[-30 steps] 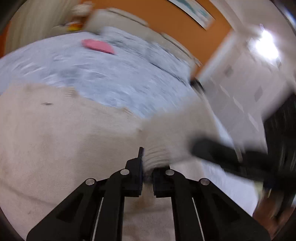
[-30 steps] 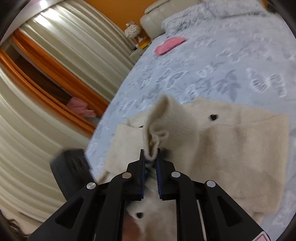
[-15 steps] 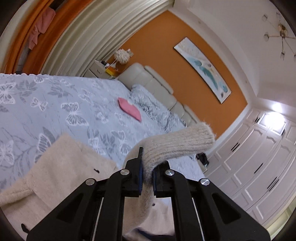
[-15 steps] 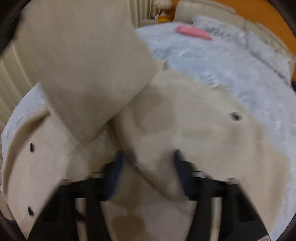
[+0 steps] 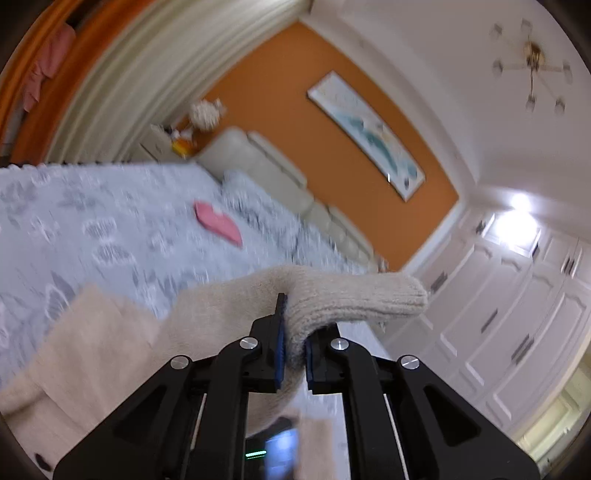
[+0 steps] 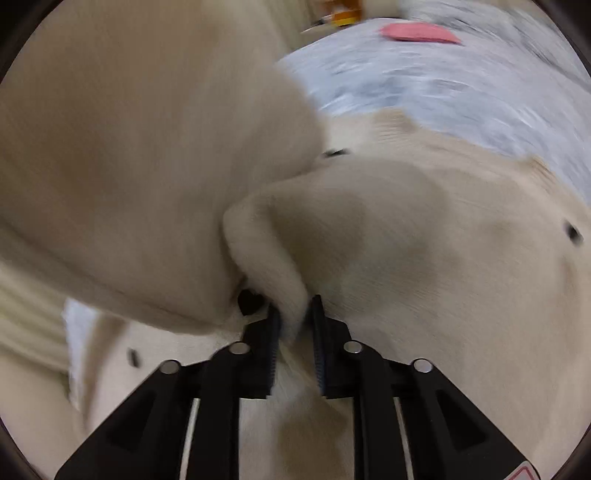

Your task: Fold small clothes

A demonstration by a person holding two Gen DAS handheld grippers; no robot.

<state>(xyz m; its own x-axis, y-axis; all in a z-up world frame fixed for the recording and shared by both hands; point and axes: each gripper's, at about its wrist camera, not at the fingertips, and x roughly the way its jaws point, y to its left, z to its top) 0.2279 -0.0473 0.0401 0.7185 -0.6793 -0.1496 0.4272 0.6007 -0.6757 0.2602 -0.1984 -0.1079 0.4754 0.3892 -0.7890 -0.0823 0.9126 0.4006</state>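
Note:
A cream knitted cardigan [image 5: 92,350] with small dark buttons lies on a grey butterfly-print bed [image 5: 74,229]. My left gripper [image 5: 293,343] is shut on its ribbed sleeve cuff [image 5: 354,299], held up above the bed. In the right wrist view the cardigan [image 6: 443,258] fills most of the frame. My right gripper [image 6: 295,317] is shut on a fold of its fabric, low over the garment. A lifted flap of the cardigan [image 6: 129,166] hangs at the left of that view.
A folded pink garment [image 5: 218,223] lies farther up the bed, also in the right wrist view [image 6: 421,32]. A cream headboard [image 5: 273,173], an orange wall, a bedside table [image 5: 166,142] and white wardrobes [image 5: 517,314] surround the bed.
My left gripper lifted and turned up with the cuff, then held nearly still. My right gripper dropped close over the cardigan with its fold, and a flap swung across its view.

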